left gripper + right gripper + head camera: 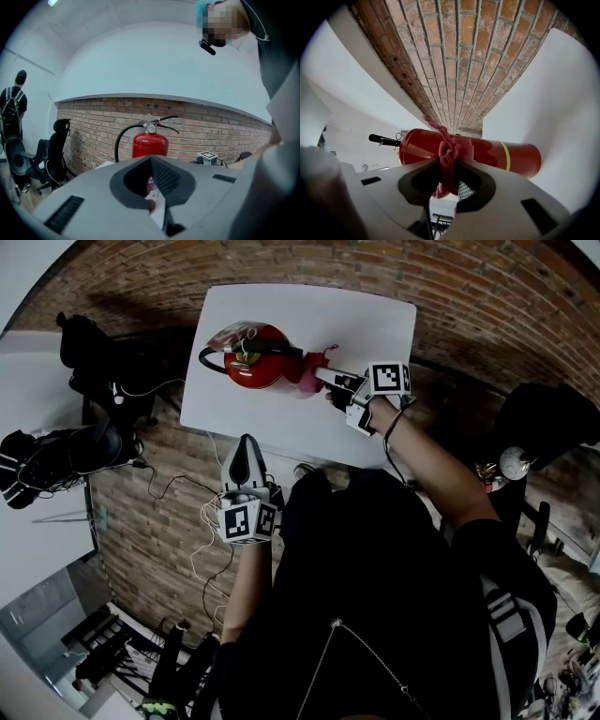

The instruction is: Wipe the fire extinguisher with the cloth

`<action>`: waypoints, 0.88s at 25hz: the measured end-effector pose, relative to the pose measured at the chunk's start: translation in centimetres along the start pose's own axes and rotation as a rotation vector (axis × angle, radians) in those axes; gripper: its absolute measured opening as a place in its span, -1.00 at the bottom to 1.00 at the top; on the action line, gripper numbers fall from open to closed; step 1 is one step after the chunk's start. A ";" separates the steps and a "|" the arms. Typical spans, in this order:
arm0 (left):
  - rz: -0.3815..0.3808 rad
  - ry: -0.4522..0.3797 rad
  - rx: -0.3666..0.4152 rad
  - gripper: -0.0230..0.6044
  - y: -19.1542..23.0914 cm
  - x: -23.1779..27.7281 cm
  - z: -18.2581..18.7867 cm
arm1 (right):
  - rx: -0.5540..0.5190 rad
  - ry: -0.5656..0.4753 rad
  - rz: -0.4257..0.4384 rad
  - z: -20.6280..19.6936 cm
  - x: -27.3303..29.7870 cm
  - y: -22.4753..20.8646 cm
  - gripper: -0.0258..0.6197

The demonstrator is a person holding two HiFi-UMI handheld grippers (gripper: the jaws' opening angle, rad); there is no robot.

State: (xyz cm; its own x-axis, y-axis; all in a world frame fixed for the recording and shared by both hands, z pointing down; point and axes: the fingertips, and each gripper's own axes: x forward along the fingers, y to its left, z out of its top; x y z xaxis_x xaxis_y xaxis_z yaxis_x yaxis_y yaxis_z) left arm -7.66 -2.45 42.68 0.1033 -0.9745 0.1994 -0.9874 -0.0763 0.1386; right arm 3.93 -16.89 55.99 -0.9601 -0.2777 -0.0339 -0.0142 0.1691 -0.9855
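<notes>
A red fire extinguisher point(251, 360) with a black hose stands upright on the white table point(375, 324). My right gripper point(330, 381) is shut on a red cloth point(313, 366) and holds it against the extinguisher's right side. In the right gripper view the cloth point(449, 157) bunches between the jaws, touching the red cylinder point(511, 157). My left gripper point(247, 454) hovers at the table's near edge, apart from the extinguisher, its jaws together with nothing between them. The left gripper view shows the extinguisher point(150, 143) with its gauge beyond the gripper's point(151, 159) tip.
Black bags point(89, 348) and a dark bundle point(56, 456) lie left of the table, with cables point(187, 493) on the brick-patterned floor. A black office chair point(553, 418) stands at the right. Another chair point(54, 140) and a person point(13, 101) show at the left.
</notes>
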 end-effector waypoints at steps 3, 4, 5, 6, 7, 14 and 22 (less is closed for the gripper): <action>-0.002 -0.002 0.003 -0.90 0.0 0.0 0.0 | 0.008 -0.005 0.016 0.1 0.0 1.0 -0.63; -0.002 -0.002 0.003 -0.90 0.0 -0.1 0.0 | 0.008 -0.007 0.023 0.1 0.0 1.4 -0.63; -0.002 -0.003 0.004 -0.90 0.0 -0.1 0.0 | 0.008 -0.009 0.030 0.1 0.0 1.8 -0.63; -0.002 -0.003 0.005 -0.90 0.0 -0.1 0.0 | 0.003 -0.010 0.038 0.1 0.0 2.2 -0.63; -0.002 -0.003 0.005 -0.90 0.0 -0.1 0.0 | -0.004 -0.012 0.043 0.2 0.0 2.5 -0.63; -0.003 -0.005 0.003 -0.90 0.0 -0.2 -0.1 | 0.009 -0.039 0.091 0.4 -0.1 5.4 -0.63; -0.015 -0.013 -0.006 -0.90 -0.4 -0.2 0.1 | 0.039 -0.067 0.178 0.8 -0.1 8.3 -0.63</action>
State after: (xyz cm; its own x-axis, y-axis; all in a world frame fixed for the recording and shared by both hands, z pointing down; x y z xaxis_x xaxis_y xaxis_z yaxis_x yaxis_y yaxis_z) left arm -7.34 -2.25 42.47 0.1164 -0.9760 0.1842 -0.9850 -0.0896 0.1476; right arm 4.14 -16.22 47.72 -0.9256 -0.3097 -0.2177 0.1658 0.1851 -0.9686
